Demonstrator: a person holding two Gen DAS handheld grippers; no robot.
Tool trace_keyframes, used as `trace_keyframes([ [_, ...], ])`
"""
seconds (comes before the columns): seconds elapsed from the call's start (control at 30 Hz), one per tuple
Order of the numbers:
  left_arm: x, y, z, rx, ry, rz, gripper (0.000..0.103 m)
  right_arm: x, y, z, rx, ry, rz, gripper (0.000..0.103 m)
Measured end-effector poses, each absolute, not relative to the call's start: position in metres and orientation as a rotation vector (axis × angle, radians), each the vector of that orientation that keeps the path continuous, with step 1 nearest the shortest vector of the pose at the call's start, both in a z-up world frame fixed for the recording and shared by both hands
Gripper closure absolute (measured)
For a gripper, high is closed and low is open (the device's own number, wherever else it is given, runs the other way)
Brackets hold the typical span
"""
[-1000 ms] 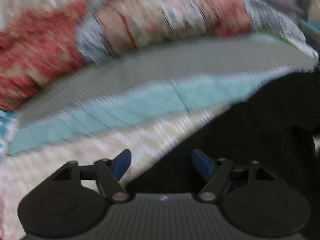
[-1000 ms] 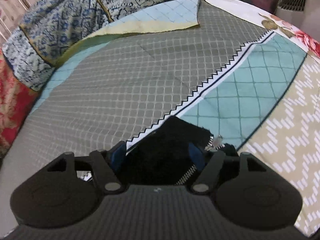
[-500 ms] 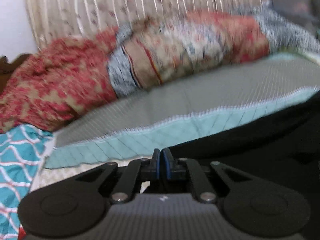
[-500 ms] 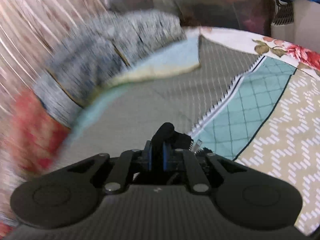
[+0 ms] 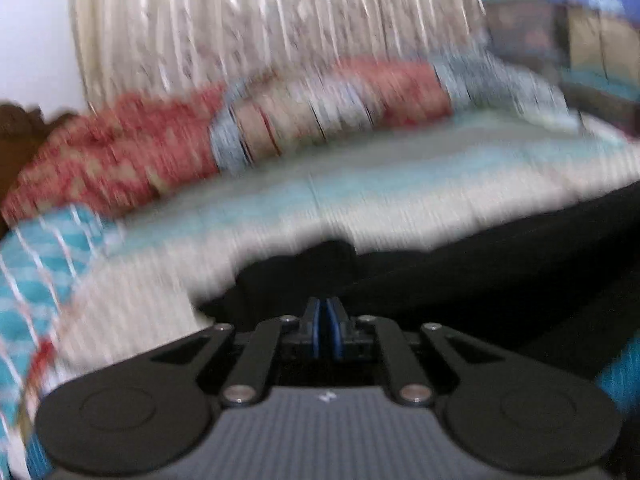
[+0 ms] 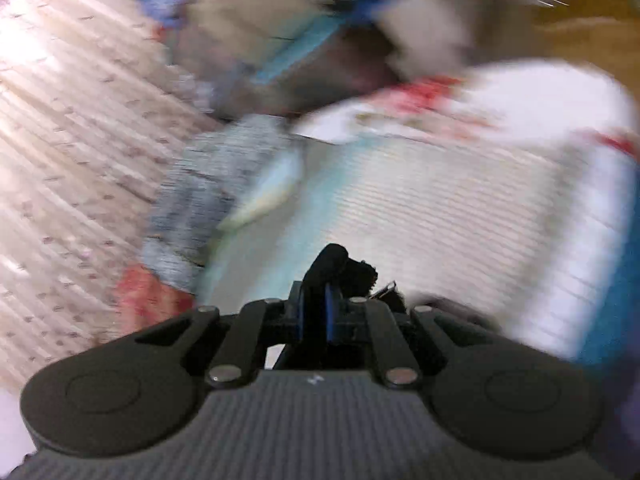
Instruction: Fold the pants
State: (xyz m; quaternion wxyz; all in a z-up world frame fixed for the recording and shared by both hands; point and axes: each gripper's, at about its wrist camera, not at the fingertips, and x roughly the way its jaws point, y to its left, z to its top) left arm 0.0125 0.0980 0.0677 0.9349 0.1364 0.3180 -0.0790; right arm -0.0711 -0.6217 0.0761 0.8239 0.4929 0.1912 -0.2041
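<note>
Left gripper [image 5: 328, 312] and right gripper [image 6: 318, 300]: black linkage arms, silver screws, blue finger pads, ribbed grey bodies.

No readable text, label, brand or number is showing in either view. Only a small white mark is showing on the ribbed grey body of the left hand-held gripper [image 5: 328, 322], and a like one on the right hand-held gripper [image 6: 319, 308]; both are too small and blurred to be read as a letter or logo. Motion blur is smearing everything else, and the prints on the bedding are showing only patterns, no writing.
</note>
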Motion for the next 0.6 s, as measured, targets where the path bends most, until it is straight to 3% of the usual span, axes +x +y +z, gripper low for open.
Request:
trace_keyframes([
  [0.1,-0.009,0.096,0.039,0.290,0.759,-0.164,0.094,-0.114,-0.622,0.028,1.098,0.520,-0.613,0.081],
  [0.17,-0.024,0.106,0.042,0.235,0.784,-0.162,0.091,-0.142,-0.624,0.016,1.143,0.490,-0.705,0.077],
  [0.23,-0.034,0.126,0.059,0.125,0.759,-0.163,0.080,-0.160,-0.622,0.020,1.163,0.440,-0.733,0.072],
  [0.3,-0.039,0.154,0.079,-0.026,0.717,-0.116,0.048,-0.161,-0.615,0.034,1.114,0.412,-0.712,0.071],
  [0.37,-0.028,0.184,0.095,-0.188,0.694,-0.070,0.044,-0.152,-0.603,0.050,1.036,0.408,-0.642,0.070],
  [0.43,-0.005,0.207,0.102,-0.333,0.733,-0.058,0.029,-0.132,-0.578,0.064,0.943,0.436,-0.515,0.066],
  [0.47,0.011,0.217,0.101,-0.415,0.764,-0.060,0.014,-0.116,-0.559,0.070,0.887,0.463,-0.435,0.062],
  [0.5,0.023,0.224,0.099,-0.485,0.780,-0.065,0.010,-0.098,-0.535,0.077,0.822,0.496,-0.346,0.060],
  [0.6,0.070,0.241,0.084,-0.654,0.855,-0.043,0.009,-0.047,-0.451,0.088,0.648,0.597,-0.091,0.058],
])
